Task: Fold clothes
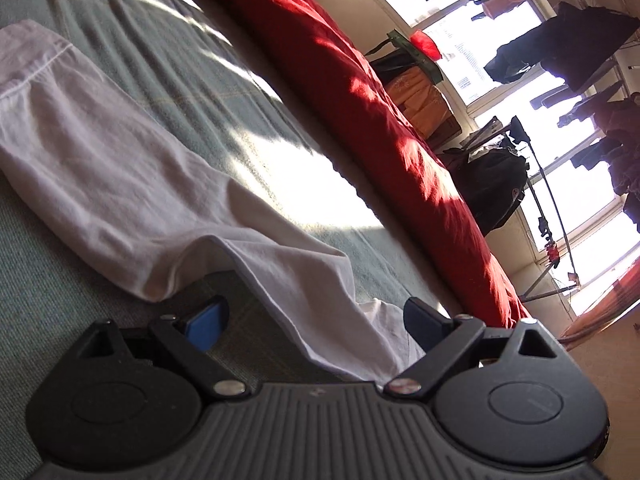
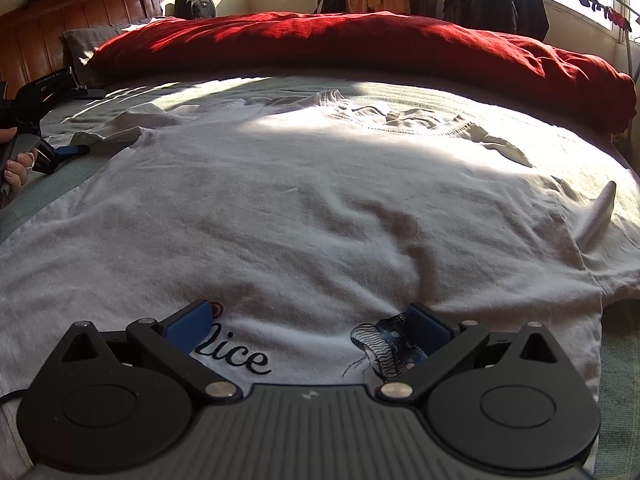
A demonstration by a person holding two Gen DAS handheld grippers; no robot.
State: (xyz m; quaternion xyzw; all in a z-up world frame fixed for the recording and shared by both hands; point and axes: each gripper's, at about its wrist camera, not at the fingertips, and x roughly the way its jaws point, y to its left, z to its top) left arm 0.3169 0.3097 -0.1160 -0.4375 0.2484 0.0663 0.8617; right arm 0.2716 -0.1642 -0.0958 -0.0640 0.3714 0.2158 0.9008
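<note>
Both-wide, each gripper (image 1: pixel 312 322) (image 2: pixel 308 328) hovers over the white T-shirt (image 2: pixel 300 208).

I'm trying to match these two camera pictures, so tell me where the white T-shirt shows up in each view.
Left wrist view: the white T-shirt runs from the upper left down to the open left tool, one edge between its fingers.
Right wrist view: the T-shirt fills the middle, spread flat, with the open right tool over its printed part.
Shared landmark: the red duvet beyond the shirt.
</note>
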